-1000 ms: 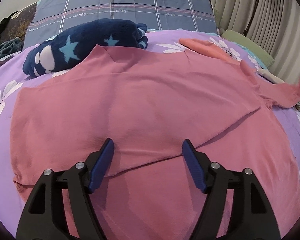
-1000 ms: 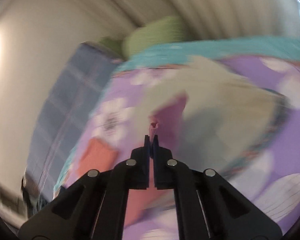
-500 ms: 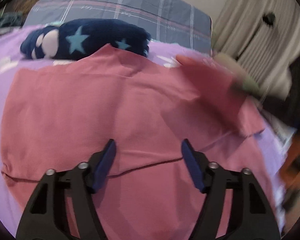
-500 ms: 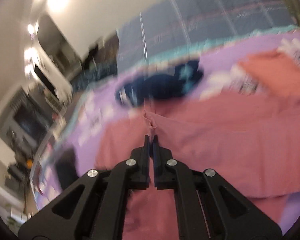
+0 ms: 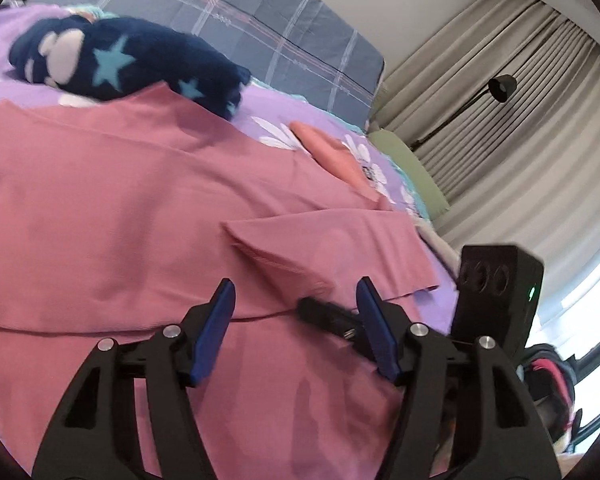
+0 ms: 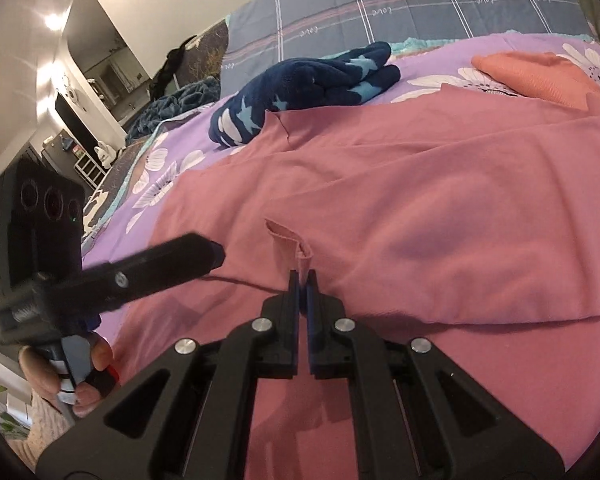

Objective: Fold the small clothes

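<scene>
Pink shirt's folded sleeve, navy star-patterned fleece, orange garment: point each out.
pink shirt's folded sleeve point(image 5: 324, 240), left wrist view, its flat top.
navy star-patterned fleece point(image 5: 140, 60), left wrist view, its middle.
orange garment point(image 6: 540, 74), right wrist view, its centre.

Bed covered by purple floral sheet point(image 5: 260, 108), seen ahead of both grippers. Grey plaid headboard pillow point(image 5: 260, 20) set at far end. Beige curtains point(image 5: 500, 92) and black lamp point(image 5: 500, 87) seen up-right of left gripper. White wall, arched mirror point(image 6: 100, 44) up-left of right gripper.
</scene>
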Demonstrator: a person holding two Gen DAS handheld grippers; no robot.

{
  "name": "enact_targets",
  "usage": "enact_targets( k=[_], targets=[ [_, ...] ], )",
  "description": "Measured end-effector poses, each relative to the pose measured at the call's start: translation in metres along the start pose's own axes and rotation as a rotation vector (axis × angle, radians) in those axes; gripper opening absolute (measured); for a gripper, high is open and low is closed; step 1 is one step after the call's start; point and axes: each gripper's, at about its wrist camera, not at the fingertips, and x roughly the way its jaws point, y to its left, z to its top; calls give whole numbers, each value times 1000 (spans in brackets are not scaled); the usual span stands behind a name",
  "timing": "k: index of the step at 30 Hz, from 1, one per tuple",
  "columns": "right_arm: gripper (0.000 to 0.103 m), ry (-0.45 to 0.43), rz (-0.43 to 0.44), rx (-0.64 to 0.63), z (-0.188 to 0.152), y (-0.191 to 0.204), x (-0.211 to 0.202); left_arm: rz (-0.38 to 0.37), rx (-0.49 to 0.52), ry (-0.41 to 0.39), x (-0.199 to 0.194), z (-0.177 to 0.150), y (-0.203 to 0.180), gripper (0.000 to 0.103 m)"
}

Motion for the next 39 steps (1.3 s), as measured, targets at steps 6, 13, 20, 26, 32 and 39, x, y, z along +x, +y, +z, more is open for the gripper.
enact_targets(
  k=[6,13,20,26,32,39],
  targets=[
    [4,-26,45,3,-2,-2,-5,74,-44,108,49,16,-7,49],
    [12,-56,70,16,-1,-6,-17,144,36,77,54,38,-32,2],
    [17,-102,-91,144,7,-52,-68,223,181,-120,-33,84,-63,2],
    [4,-136,-101,389,-9,-121,-79,283,224,-195,-77,97,-65,2],
    [5,-131,-153,314,-11,-106,-74,345,196,-204,-94,92,-41,2],
    [5,-125,-152,312,-15,-108,-71,497,159,-194,-97,74,17,3]
  ],
)
